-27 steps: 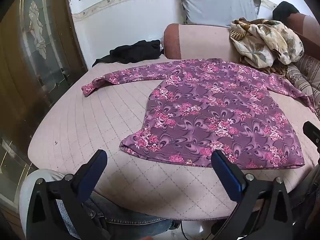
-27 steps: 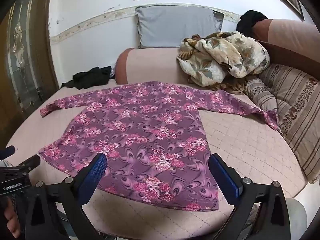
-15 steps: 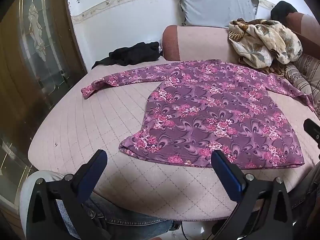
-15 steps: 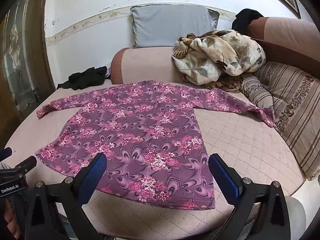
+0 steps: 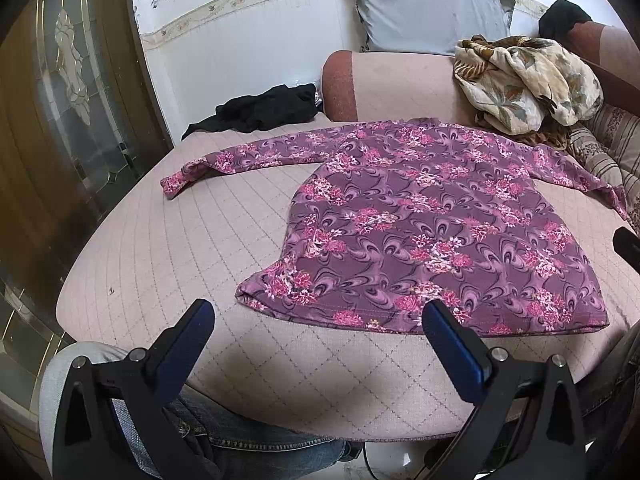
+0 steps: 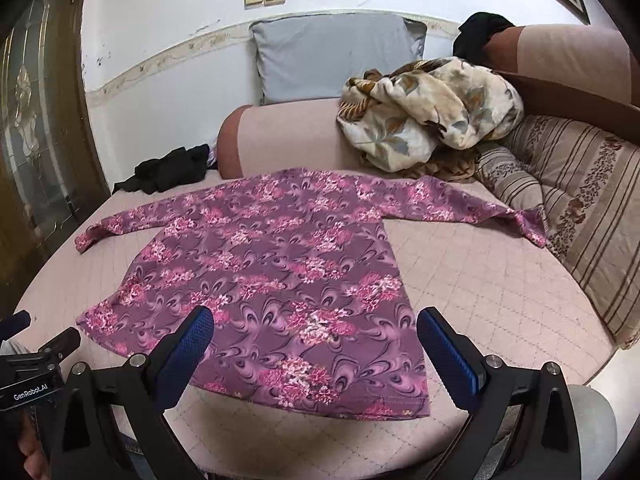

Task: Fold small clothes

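The purple flowered shirt (image 5: 432,224) lies flat on the pink quilted bed (image 5: 168,264), both sleeves spread out to the sides and the hem toward the person. The left gripper (image 5: 318,322) hangs above the near edge of the bed, its jaws wide apart and holding nothing. The right gripper (image 6: 314,324) is above the hem, also wide and empty. A grey pillow (image 6: 332,60), a crumpled floral blanket (image 6: 428,116) and a black cloth (image 5: 260,112) lie behind the shirt.
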